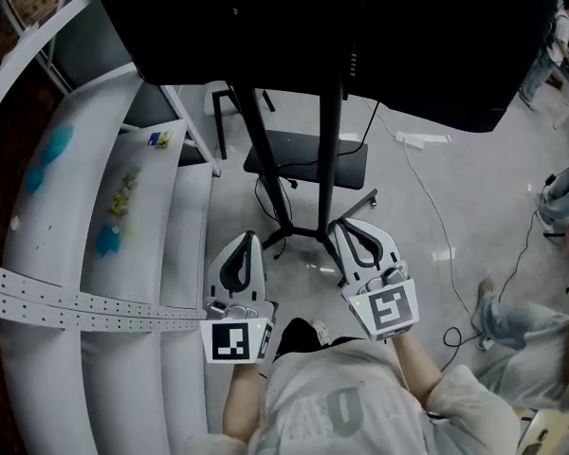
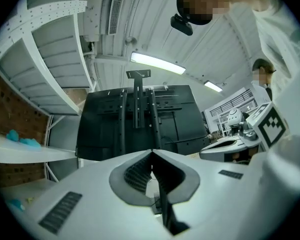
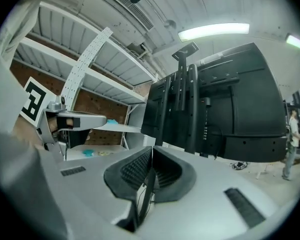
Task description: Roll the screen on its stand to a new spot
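Observation:
The big black screen [image 1: 313, 27] fills the top of the head view, seen from behind on its black stand [image 1: 330, 159] with two poles, a flat tray and splayed legs. Both gripper views look at its back [image 2: 180, 119] [image 3: 240, 104] and mounting rails straight ahead. My left gripper [image 1: 250, 238] [image 2: 151, 151] is shut, jaw tips together, nothing visible between them. My right gripper [image 1: 340, 226] [image 3: 151, 148] is shut too, its tip beside the foot of the right pole. Whether either tip touches the stand I cannot tell.
White curved shelves [image 1: 95, 254] with small teal and yellow items run down the left, a perforated white strip [image 1: 76, 301] crossing them. A white frame leg [image 1: 201, 140] stands by the stand. A power strip [image 1: 422, 138] and cable lie on the floor; people's legs [image 1: 522, 316] show at right.

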Available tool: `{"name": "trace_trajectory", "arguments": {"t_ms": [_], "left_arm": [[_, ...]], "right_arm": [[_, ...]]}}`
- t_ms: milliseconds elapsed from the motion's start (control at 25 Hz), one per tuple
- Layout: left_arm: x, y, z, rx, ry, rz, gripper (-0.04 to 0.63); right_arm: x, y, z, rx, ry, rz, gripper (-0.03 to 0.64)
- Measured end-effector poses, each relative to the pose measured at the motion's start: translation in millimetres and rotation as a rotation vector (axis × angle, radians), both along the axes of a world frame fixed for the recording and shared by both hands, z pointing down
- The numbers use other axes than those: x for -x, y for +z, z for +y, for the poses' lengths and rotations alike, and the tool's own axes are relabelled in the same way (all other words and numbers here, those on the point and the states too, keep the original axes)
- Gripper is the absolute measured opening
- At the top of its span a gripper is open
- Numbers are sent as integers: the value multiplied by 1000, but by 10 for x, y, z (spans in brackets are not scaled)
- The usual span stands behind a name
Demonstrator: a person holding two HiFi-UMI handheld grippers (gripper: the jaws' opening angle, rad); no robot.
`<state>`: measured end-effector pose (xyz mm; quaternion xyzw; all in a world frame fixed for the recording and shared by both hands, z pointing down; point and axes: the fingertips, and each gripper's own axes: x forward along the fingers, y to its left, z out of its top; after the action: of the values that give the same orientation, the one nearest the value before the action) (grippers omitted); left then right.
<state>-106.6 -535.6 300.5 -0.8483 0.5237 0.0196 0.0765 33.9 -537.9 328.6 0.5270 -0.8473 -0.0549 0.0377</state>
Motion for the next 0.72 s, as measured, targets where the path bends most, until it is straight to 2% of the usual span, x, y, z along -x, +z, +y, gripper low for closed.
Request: {"name": "trace_trajectory", "arguments": {"t_ms": [400, 560, 720], "left_arm": [[-26, -77, -1672, -10, 139, 36, 14], [-5, -203, -2264, -22, 207, 42, 14], [125, -329, -2742, -58, 213, 27, 14]], "right_arm": [[-28, -238, -1358, -67, 192, -8, 20], [-142, -383, -1807, -81, 330, -24, 20], [-328, -532, -2107, -118, 497, -35, 21]]}}
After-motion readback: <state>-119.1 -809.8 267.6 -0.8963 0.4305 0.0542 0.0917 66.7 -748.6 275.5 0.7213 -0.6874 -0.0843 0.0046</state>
